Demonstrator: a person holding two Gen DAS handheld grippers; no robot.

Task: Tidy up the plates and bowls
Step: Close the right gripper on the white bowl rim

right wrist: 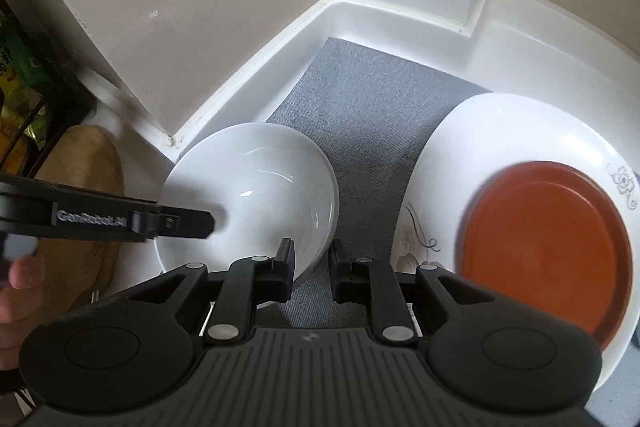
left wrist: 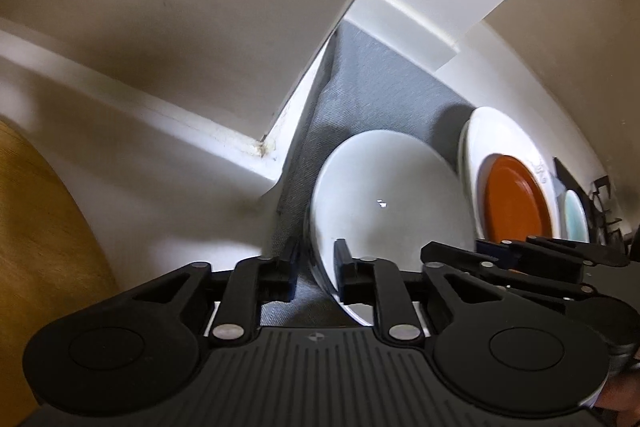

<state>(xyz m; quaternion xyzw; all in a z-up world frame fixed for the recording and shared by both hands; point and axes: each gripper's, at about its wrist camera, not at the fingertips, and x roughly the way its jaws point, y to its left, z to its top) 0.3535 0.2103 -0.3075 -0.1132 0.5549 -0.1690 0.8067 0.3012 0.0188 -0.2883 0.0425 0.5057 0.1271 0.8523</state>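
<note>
A white bowl [left wrist: 392, 195] [right wrist: 256, 179] sits on a grey mat [right wrist: 360, 99] in a wall corner. My left gripper [left wrist: 316, 261] straddles the bowl's left rim, one finger inside and one outside, with a thin gap at the outer finger, so it stands open. From the right wrist view it [right wrist: 210, 223] reaches in from the left. My right gripper [right wrist: 312, 259] [left wrist: 492, 247] straddles the bowl's right rim with its jaws narrow and looks shut on it. Beside the bowl lies a large white flowered plate [right wrist: 500, 131] [left wrist: 496, 131] with an orange plate [right wrist: 548, 243] [left wrist: 516, 199] on it.
A teal dish [left wrist: 574, 215] lies beyond the orange plate. A wooden board [right wrist: 88, 187] [left wrist: 40, 227] lies left of the bowl. A black rack with packets [right wrist: 24, 75] stands at far left. White skirting [right wrist: 280, 39] and walls close the corner. A person's fingers [right wrist: 20, 279] hold the left gripper.
</note>
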